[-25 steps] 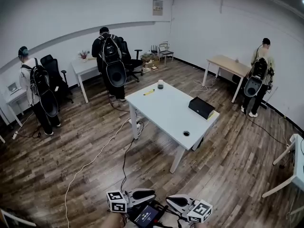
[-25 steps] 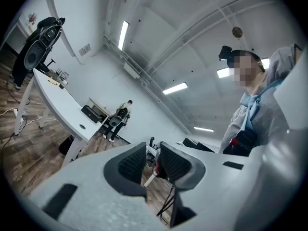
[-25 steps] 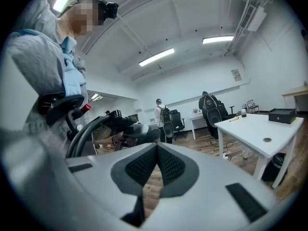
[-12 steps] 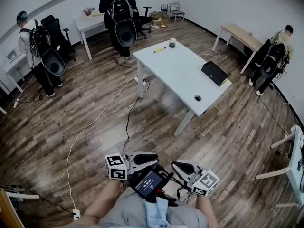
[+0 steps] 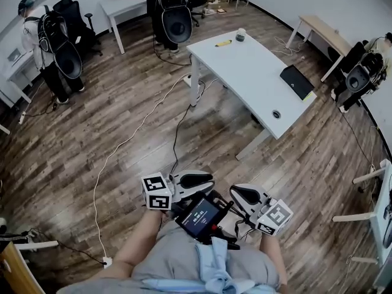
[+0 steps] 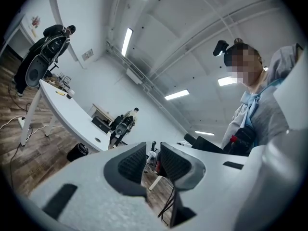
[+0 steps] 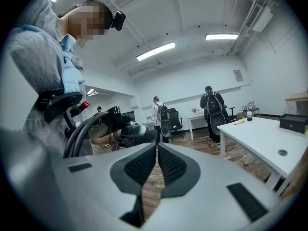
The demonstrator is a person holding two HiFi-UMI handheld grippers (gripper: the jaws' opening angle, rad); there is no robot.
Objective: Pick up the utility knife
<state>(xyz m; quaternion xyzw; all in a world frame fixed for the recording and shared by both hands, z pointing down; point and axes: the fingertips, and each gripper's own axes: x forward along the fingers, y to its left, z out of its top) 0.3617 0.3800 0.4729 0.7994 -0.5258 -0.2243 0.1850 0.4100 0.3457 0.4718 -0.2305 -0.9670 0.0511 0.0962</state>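
The utility knife (image 5: 223, 42) is a small yellow object lying near the far end of the white table (image 5: 257, 72), beside a cup (image 5: 241, 34). It also shows as a yellow speck (image 7: 239, 122) on the table in the right gripper view. Both grippers are held close to the person's waist, several steps from the table. The left gripper (image 5: 211, 179) points right and the right gripper (image 5: 234, 192) points left, toward each other. In the left gripper view the jaws (image 6: 153, 160) are shut on nothing. The right gripper's jaws (image 7: 157, 153) meet at the tips, with nothing between them.
A black case (image 5: 297, 81) lies on the table's right end near a round cable hole (image 5: 276, 114). Cables (image 5: 131, 139) trail across the wooden floor to the table. People with backpacks stand at the left (image 5: 58, 41), behind the table (image 5: 171, 11) and far right (image 5: 361, 72). A small screen (image 5: 201, 216) hangs at the wearer's waist.
The head view has tipped further down, and the table has shifted up and to the right. Both grippers have come higher into the picture, still shut, and the wearer's arms and lap have come into view.
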